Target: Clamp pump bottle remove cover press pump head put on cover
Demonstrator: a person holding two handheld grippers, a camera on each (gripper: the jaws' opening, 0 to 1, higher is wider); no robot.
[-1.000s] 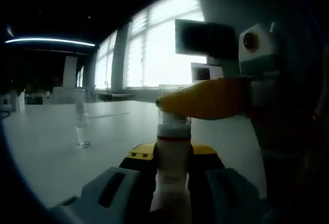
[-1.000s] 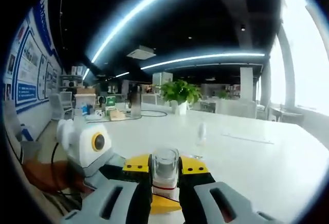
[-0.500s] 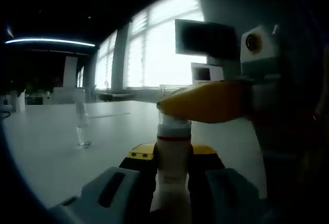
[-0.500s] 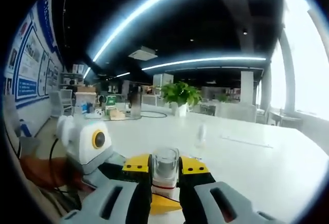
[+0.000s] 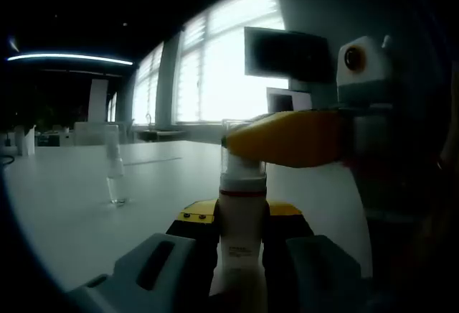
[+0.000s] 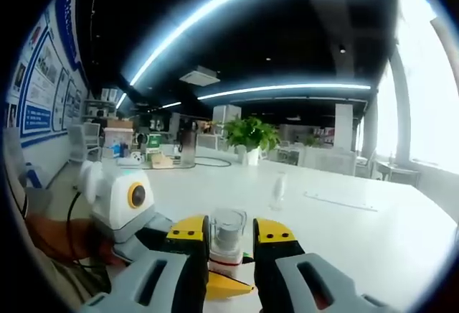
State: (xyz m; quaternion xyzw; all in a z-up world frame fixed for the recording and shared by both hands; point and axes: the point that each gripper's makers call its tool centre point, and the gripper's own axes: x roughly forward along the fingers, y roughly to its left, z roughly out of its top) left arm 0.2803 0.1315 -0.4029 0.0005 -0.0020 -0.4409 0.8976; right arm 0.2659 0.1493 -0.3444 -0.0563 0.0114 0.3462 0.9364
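Observation:
A white pump bottle (image 5: 242, 245) with a red ring stands upright in my left gripper (image 5: 242, 220), which is shut on its body. A clear cover (image 5: 240, 161) sits on top of the bottle. My right gripper (image 5: 287, 139) reaches in from the right, its yellow jaw lying level with the cover. In the right gripper view the clear cover (image 6: 228, 228) stands between the yellow jaw tips of my right gripper (image 6: 231, 231), with a small gap showing on each side. That gripper is open.
A small clear bottle (image 5: 113, 176) stands alone on the white table (image 5: 64, 205), also seen as the small clear bottle (image 6: 277, 191) ahead of the right gripper. A potted plant (image 6: 251, 135) and boxes sit at the far end. A person's hand (image 6: 57, 245) is at the left.
My right gripper's jaws have spread apart and let go of the clear cover, which stays on the bottle. The left gripper and bottle have not moved.

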